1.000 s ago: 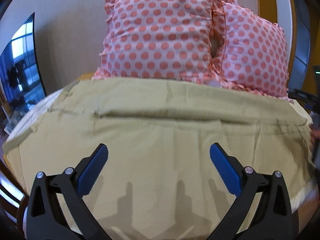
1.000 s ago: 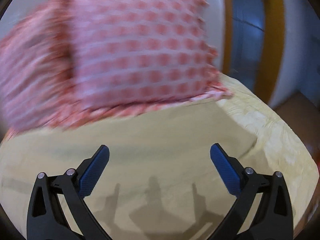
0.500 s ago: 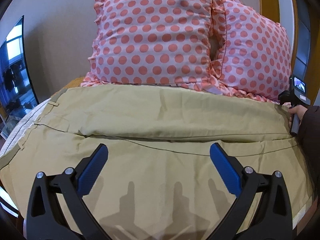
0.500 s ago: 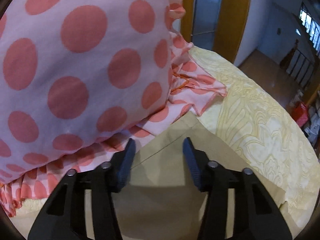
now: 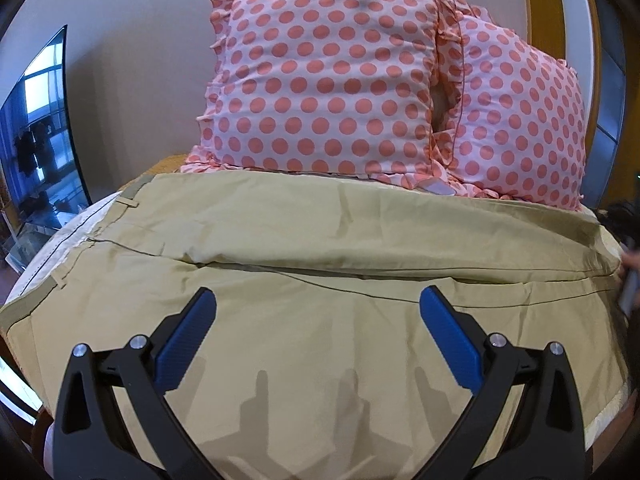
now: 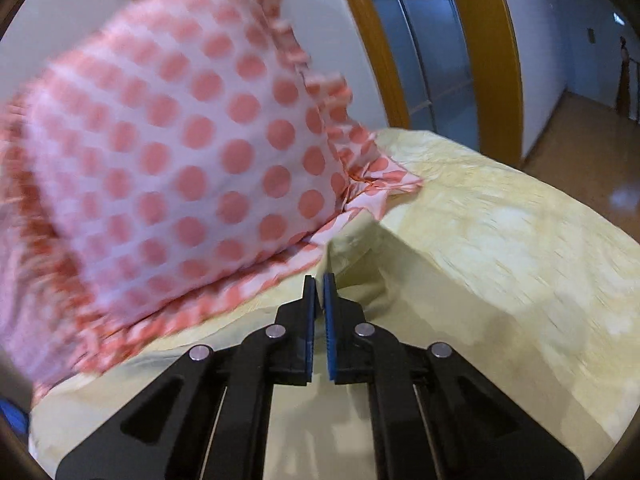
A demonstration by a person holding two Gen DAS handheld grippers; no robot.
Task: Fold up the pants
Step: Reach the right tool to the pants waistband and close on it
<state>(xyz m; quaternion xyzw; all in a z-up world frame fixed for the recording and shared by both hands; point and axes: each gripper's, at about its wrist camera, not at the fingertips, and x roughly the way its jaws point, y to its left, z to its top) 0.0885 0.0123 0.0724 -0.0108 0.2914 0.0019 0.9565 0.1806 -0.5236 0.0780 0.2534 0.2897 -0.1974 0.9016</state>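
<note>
Two hand-held grippers on our list. We log the left hand-held gripper with its blue pads spread wide, nothing between them, poised above the khaki pants.

Item, pants: we find them spread flat across the bed, waistband with belt loops toward the left edge in the left wrist view, legs running to the right. One long seam crosses the cloth between the two legs, and the far leg lies slightly bunched over the near one.

Item, right hand-held gripper: we see its jaws drawn nearly together, pinching a raised corner of the pants that stands up in a small peak at the fingertips. The right wrist view is blurred.

Item, two pink pillows with coral dots and frilled edges: we place them upright at the head of the bed, just behind the far edge of the pants, their frills touching the fabric.

Item, pale yellow patterned bedspread: under the pants, showing to the right of the pinched corner.

Item, dark screen: at the far left, beside the bed.
</note>
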